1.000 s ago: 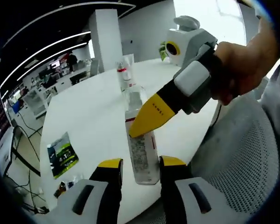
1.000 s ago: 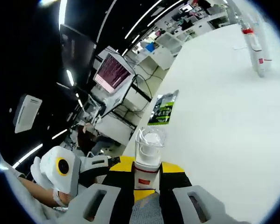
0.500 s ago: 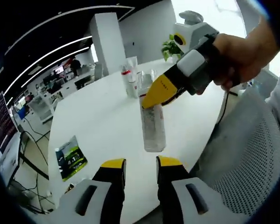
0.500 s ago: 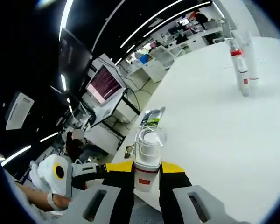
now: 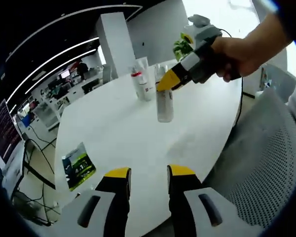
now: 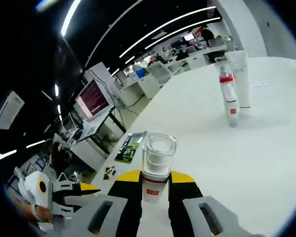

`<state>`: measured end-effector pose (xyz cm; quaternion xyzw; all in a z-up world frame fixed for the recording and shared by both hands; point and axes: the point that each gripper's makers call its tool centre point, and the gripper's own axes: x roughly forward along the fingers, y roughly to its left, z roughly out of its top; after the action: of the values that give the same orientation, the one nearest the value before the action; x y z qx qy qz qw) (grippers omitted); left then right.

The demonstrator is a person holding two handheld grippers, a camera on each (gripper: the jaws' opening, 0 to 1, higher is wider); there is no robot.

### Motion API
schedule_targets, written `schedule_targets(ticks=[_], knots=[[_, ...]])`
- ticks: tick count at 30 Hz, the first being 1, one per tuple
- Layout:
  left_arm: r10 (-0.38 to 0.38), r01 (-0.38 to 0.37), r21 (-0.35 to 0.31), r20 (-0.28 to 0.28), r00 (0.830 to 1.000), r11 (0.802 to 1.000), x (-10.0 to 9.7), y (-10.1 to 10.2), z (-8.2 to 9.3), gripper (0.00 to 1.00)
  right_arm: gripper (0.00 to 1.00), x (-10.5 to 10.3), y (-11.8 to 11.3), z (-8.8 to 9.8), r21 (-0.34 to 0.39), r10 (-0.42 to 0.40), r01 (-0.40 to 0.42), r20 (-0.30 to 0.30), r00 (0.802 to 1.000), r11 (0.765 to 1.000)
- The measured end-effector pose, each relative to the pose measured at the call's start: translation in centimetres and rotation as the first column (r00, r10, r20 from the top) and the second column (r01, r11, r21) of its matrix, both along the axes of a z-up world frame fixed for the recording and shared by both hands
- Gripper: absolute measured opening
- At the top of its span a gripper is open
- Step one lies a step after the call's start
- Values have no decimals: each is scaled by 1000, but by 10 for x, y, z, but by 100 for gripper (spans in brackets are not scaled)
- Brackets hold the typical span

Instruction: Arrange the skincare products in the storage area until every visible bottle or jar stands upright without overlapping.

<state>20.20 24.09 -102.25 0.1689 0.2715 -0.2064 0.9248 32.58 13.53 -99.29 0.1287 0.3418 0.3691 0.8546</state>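
Clear plastic bottle (image 5: 164,101), glossy white table (image 5: 118,138)

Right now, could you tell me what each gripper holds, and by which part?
The right gripper grips the clear bottle just below its cap; the left gripper holds nothing.

Clear bottle (image 5: 164,101) upright beside two standing tubes (image 5: 142,79).

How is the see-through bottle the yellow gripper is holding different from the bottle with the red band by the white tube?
The clear bottle is clamped in the right gripper; the red-banded bottle stands free on the white table. The clear bottle has a wide transparent cap; the red-banded bottle has a narrower top with a red collar. The red-banded bottle stands beside a white tube; the clear bottle is apart from both. Both are upright.
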Motion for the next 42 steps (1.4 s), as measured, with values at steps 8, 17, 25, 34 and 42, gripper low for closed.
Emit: schedule_targets(ticks=[8, 17, 25, 34, 42], knots=[[13, -13, 14, -26, 1000, 1000, 0, 3, -6, 24, 11, 49, -31, 0, -88, -69, 80, 123, 990, 993], [-5, 6, 23, -45, 999, 1000, -2, -4, -12, 24, 11, 91, -66, -6, -182, -110, 147, 199, 974, 972], [-2, 3, 24, -46, 999, 1000, -3, -3, -12, 23, 11, 104, -77, -9, -236, -148, 203, 231, 962, 950], [24, -22, 35, -45, 999, 999, -2, 4, -14, 20, 11, 113, -76, -14, -271, -164, 229, 242, 956, 935], [24, -22, 35, -57, 998, 999, -3, 4, -16, 21, 11, 122, -77, -18, -299, -151, 228, 259, 954, 927]])
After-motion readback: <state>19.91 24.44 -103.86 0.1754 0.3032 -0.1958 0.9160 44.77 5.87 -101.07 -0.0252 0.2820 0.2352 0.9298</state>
